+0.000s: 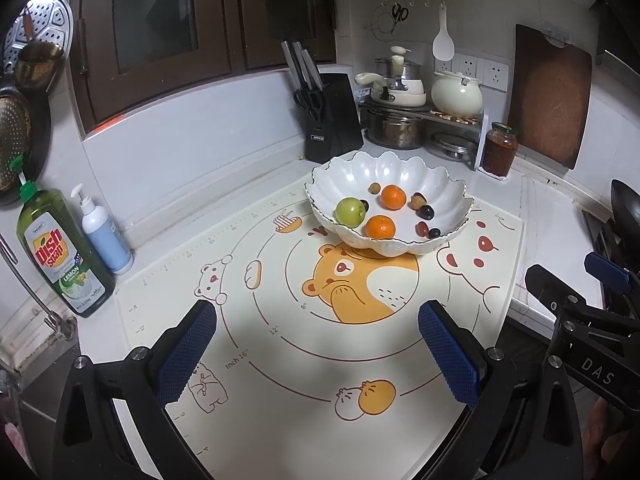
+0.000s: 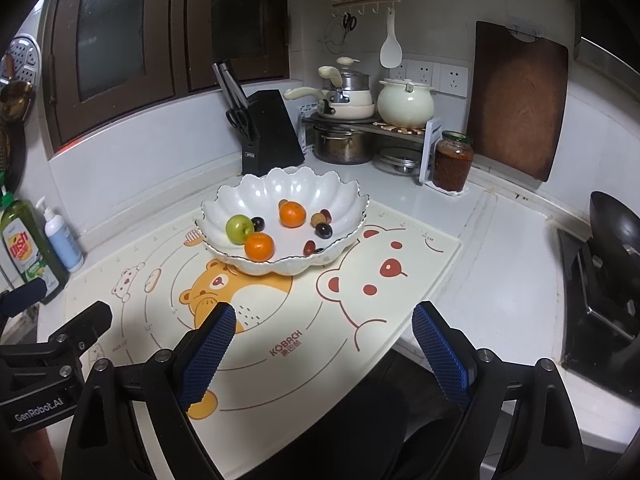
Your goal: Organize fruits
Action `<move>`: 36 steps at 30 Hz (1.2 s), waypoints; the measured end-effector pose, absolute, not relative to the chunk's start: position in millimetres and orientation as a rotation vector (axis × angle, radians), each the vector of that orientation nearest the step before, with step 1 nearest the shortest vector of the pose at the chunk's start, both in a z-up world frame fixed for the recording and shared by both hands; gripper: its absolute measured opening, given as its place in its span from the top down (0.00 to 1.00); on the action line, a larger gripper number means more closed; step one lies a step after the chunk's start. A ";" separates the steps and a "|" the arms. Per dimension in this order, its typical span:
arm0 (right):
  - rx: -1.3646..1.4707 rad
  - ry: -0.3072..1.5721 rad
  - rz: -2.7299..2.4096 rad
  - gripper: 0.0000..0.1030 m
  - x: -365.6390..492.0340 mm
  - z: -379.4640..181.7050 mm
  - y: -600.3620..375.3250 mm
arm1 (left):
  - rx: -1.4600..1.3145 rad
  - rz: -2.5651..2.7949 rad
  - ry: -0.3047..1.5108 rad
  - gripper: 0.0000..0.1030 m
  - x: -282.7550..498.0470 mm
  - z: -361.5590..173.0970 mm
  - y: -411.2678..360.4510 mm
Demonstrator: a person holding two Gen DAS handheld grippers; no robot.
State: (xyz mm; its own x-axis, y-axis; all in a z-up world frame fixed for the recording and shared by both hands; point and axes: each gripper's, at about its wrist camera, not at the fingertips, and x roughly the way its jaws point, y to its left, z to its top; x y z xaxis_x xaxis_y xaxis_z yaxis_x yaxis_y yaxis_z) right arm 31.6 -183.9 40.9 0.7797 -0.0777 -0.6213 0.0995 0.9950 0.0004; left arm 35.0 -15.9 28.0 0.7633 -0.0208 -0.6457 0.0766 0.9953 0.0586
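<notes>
A white scalloped bowl (image 1: 452, 188) (image 2: 224, 202) stands on the far part of a cartoon bear mat (image 1: 280, 344) (image 2: 400, 296). In it lie a green apple (image 1: 350, 210) (image 2: 239, 229), two oranges (image 1: 393, 197) (image 1: 380, 227) (image 2: 292, 214) (image 2: 259, 246) and several dark grapes (image 1: 425, 211) (image 2: 323, 231). My left gripper (image 1: 318, 344) hovers open over the mat's near half, nothing between its blue pads. My right gripper (image 2: 324, 348) is open too, empty, over the mat's near right edge. Both are well short of the bowl.
A black knife block (image 1: 332, 120) (image 2: 272, 132) stands behind the bowl, with pots (image 1: 396, 130) (image 2: 344, 144) and a sauce jar (image 1: 499, 148) (image 2: 453, 162) to its right. Dish soap (image 1: 60, 256) and a pump bottle (image 1: 105, 236) stand at the left, a wok and stove (image 2: 612, 264) at the right.
</notes>
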 end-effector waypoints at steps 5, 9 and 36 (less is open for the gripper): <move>0.035 0.669 -0.095 0.12 31.4 42.0 -184.6 | 0.083 -0.052 0.701 0.00 34.7 28.2 -15.9; 0.036 0.666 -0.097 0.12 31.2 42.2 -185.2 | 0.084 -0.053 0.700 0.00 35.8 28.5 -16.4; 0.039 0.666 -0.097 0.12 30.9 41.5 -187.6 | 0.082 -0.036 0.697 0.00 35.7 27.9 -14.1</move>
